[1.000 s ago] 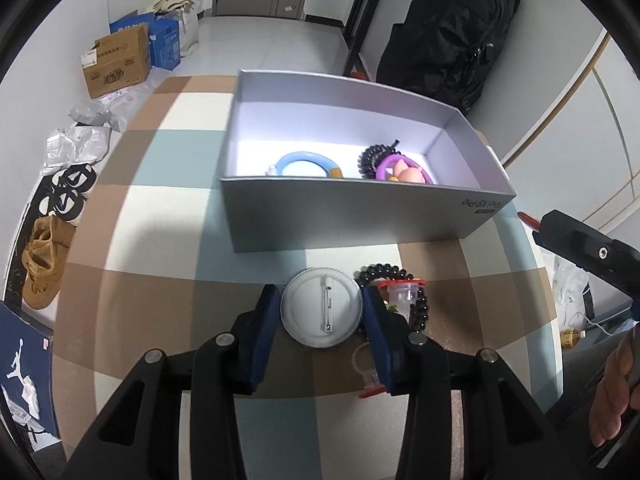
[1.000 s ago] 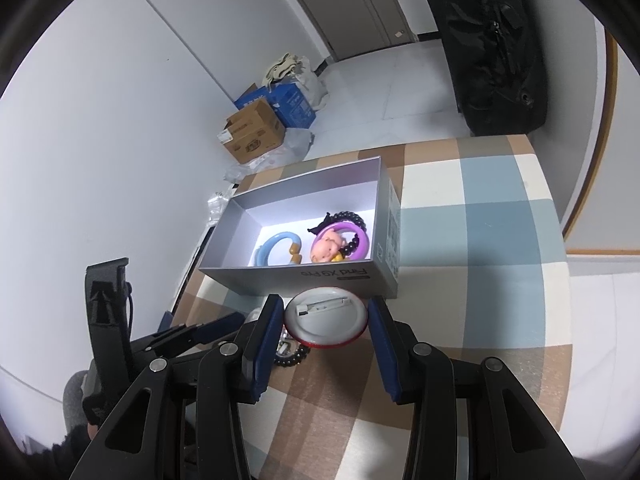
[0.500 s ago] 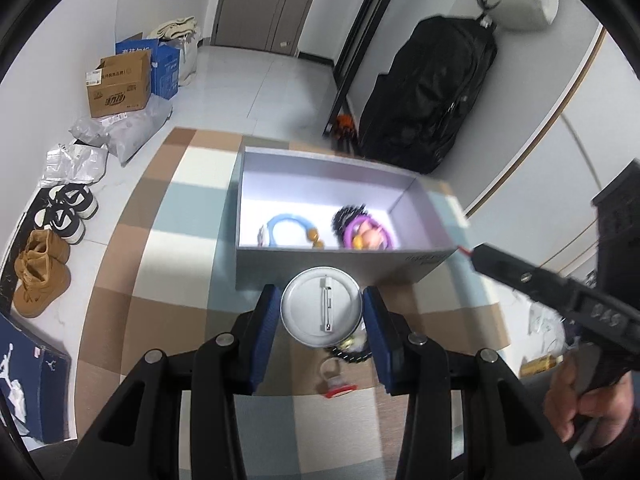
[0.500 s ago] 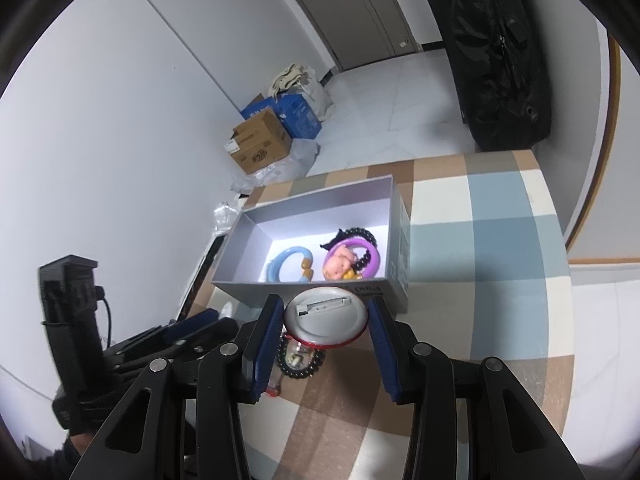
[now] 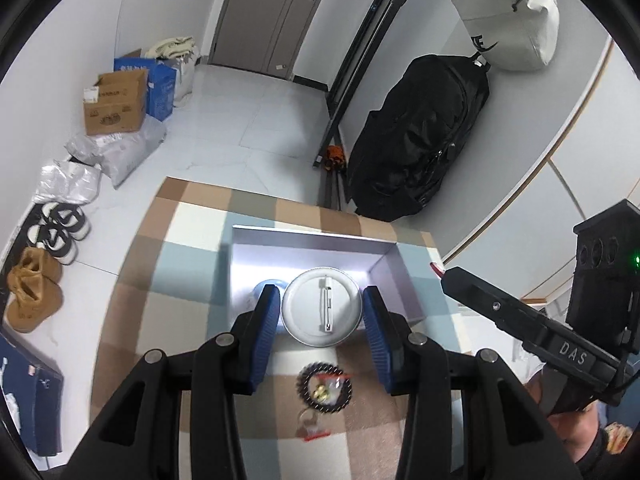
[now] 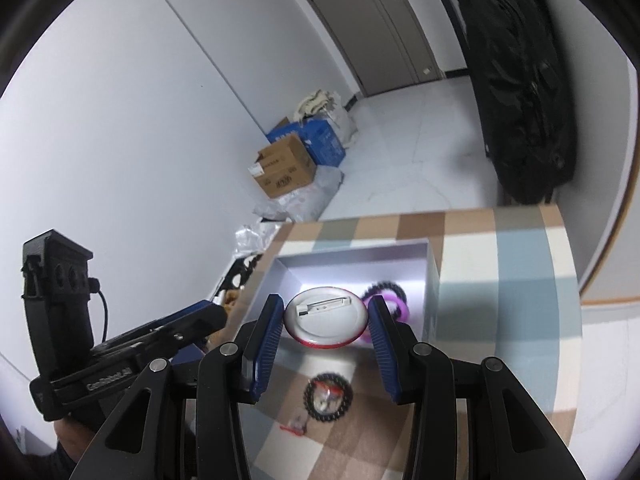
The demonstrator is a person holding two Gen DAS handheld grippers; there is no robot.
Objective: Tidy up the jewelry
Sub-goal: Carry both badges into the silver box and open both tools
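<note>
Left claw (image 5: 321,312), badge (image 5: 321,307) pin-side up

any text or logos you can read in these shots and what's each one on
"DAS": white letters on the black body of the right gripper, seen from the left wrist view.
Embossed lettering on the left gripper body: too blurred to read for sure.
Dark logo on the white bag: only partly shown, not readable.
Print on the brown cardboard box and blue box: too small.
Pin badge in the left gripper: no text shows.
</note>
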